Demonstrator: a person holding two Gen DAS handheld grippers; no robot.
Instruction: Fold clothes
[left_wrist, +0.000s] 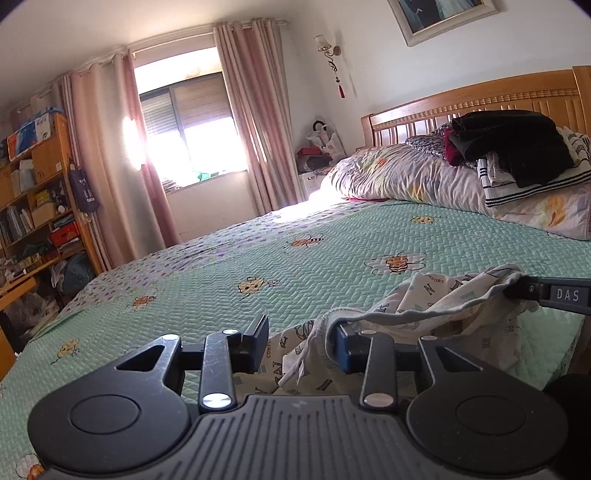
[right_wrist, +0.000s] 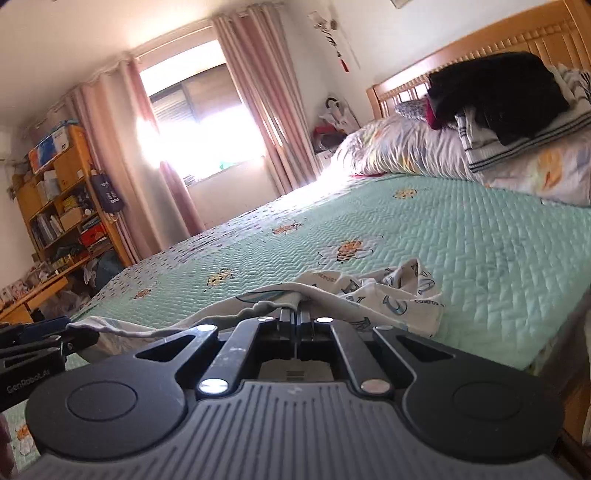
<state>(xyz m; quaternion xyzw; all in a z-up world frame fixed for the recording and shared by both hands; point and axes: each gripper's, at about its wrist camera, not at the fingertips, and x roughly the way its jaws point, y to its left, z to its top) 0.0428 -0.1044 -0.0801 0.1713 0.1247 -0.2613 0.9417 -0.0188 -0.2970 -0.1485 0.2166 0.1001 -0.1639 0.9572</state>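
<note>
Pinching printed garment hem, right gripper, left gripper agape, bed edge.

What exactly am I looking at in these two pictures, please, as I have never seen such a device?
A person holds a two-finger gripper in each hand, each carrying a wide-angle camera looking along its fingers. One picture comes from the left gripper, whose fingers stand apart with cloth between them. The other comes from the right gripper, shut on the edge of a white printed garment. The garment lies on a green bedspread. More clothes are piled near the headboard.
</note>
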